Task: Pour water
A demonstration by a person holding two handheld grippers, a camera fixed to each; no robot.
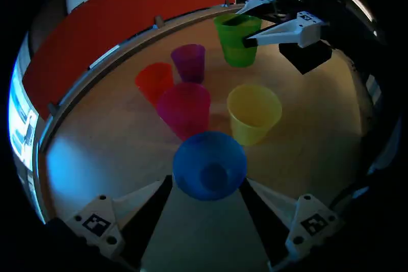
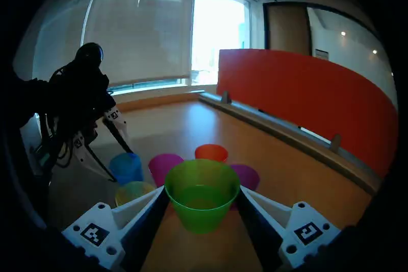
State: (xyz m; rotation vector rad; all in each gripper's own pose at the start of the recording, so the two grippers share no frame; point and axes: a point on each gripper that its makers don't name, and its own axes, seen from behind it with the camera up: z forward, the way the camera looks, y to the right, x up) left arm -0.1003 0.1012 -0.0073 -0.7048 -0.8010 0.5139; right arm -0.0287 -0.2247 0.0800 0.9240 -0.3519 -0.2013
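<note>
While the left gripper [image 1: 206, 182] pinches the near blue cup [image 1: 209, 162], its contents unclear, the right gripper [image 2: 202, 191] clamps the far-right green cup [image 2: 201, 223], upright, with water [image 2: 200, 203] inside.

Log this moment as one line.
left gripper shut on blue cup | right gripper shut on green cup | pink cup, yellow cup, orange cup, purple cup upright on table | pour not started

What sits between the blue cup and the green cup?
In the left gripper view, the pink cup and yellow cup stand between blue cup and green cup.
</note>
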